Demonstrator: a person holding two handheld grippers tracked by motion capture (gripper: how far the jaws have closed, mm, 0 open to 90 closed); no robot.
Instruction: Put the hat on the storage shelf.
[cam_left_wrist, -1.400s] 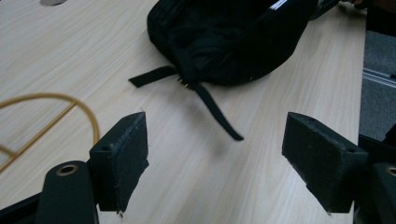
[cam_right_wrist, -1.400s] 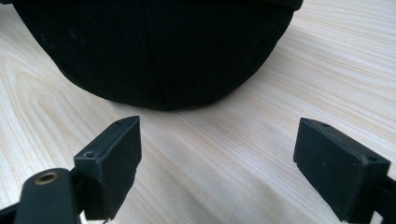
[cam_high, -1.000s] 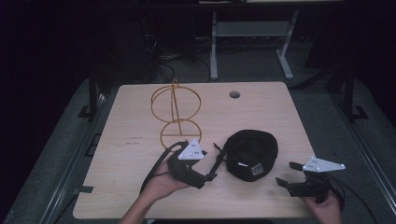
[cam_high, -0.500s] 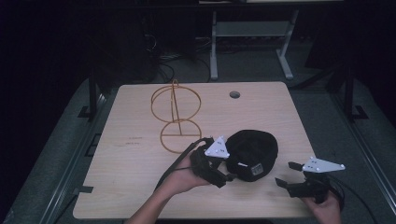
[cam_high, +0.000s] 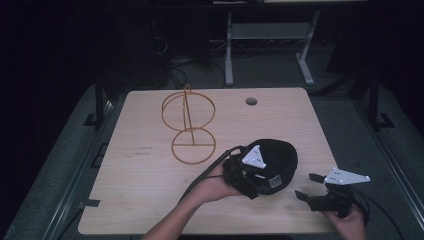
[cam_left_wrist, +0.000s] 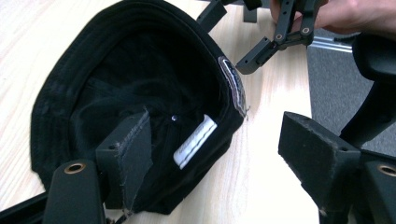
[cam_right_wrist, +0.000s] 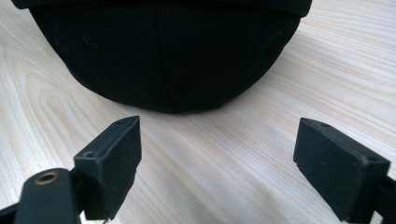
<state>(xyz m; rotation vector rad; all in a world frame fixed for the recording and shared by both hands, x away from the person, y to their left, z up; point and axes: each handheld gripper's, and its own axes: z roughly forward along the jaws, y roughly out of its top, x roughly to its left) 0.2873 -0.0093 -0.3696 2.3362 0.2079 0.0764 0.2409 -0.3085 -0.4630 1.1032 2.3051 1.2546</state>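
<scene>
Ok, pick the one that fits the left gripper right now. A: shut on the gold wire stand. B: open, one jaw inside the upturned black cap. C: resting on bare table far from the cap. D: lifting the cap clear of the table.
B: in the left gripper view the left gripper is open, one jaw inside the black cap, the other outside its rim.

caps: 1 (cam_high: 280, 157) | wire stands: 1 (cam_high: 189, 125) | grippers: 2 (cam_high: 250, 172) (cam_high: 312, 189)

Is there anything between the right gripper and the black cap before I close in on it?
Nothing visible: bare table lies between the open right gripper and the cap. The left gripper straddles the cap's rim on the other side.
</scene>
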